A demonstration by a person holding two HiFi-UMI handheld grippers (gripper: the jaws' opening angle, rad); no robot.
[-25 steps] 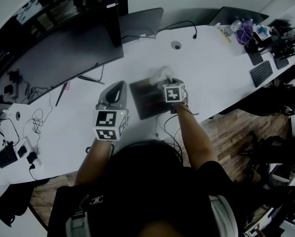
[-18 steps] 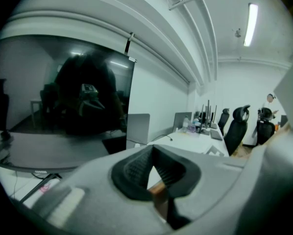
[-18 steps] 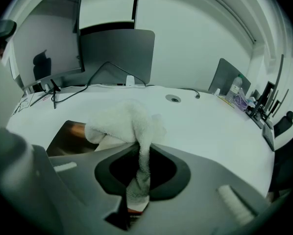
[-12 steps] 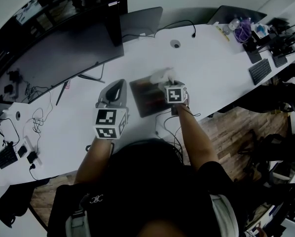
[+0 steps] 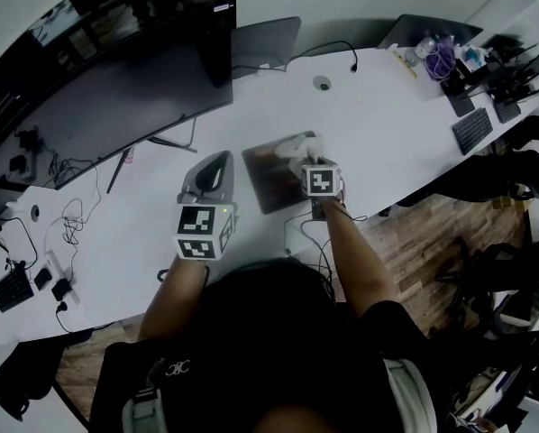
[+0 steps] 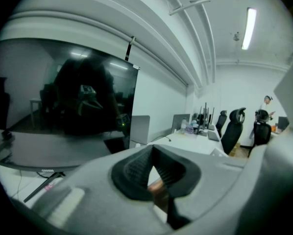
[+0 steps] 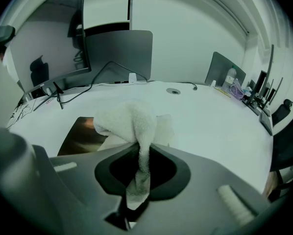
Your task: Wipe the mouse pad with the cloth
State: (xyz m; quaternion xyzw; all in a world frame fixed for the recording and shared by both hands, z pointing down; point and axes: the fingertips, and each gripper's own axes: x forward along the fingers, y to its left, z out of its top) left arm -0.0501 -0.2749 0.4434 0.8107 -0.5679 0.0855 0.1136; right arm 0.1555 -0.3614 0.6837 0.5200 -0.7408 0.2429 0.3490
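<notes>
- The right gripper is clamped on a white terry cloth, which hides part of the dark rectangular mouse pad.
- The left gripper has its jaws together with nothing between them.

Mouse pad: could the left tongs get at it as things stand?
Probably yes. The left tongs hang shut just left of the mouse pad, only desk between; the right tongs with the cloth occupy its far right corner.

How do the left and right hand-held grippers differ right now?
The right hand-held gripper clamps the white cloth; the left hand-held gripper is shut on nothing. The right is over the mouse pad; the left is beside it, over the table. Both have jaws closed.
</notes>
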